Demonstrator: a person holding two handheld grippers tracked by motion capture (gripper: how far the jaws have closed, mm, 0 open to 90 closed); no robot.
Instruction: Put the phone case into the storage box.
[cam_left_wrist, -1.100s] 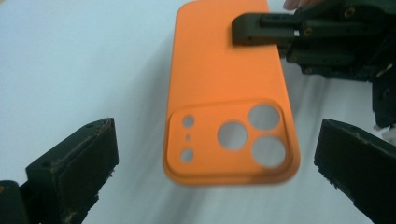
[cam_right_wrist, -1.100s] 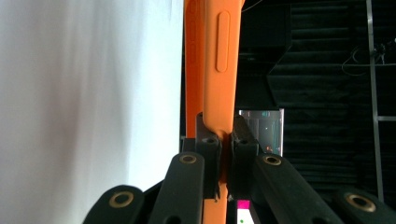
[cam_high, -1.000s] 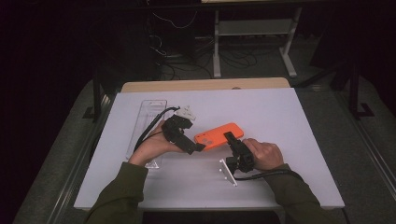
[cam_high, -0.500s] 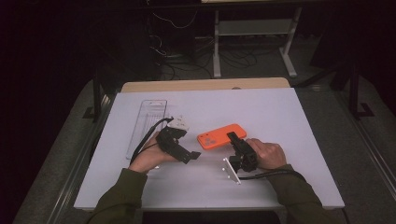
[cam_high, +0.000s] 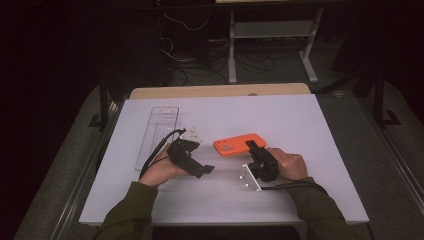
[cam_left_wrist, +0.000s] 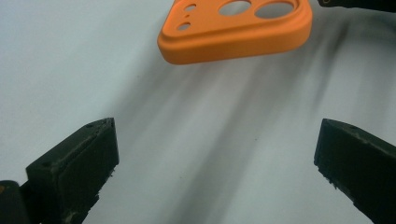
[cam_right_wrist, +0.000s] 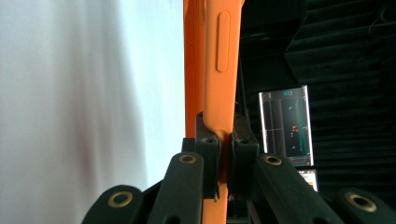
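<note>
An orange phone case (cam_high: 239, 145) lies over the middle of the white table (cam_high: 310, 130), its camera-hole end toward the left. My right gripper (cam_high: 256, 150) is shut on the case's near right edge; in the right gripper view the jaws (cam_right_wrist: 224, 140) pinch the thin rim of the case (cam_right_wrist: 217, 56). My left gripper (cam_high: 204, 169) sits low over the table just left of the case, held in a hand. In the left gripper view its jaws (cam_left_wrist: 217, 135) stand wide open with bare table between them, and the case (cam_left_wrist: 233, 28) is ahead of them, untouched.
A clear plastic tray (cam_high: 157, 130) lies lengthwise at the table's left. A wooden board edge (cam_high: 220, 91) runs along the far side. Beyond it stand a metal rack (cam_high: 270, 30) and cables on a dark floor.
The left hand has come down and toward the near edge, bringing its open gripper low beside the case. The right gripper and the case have stayed in place.
</note>
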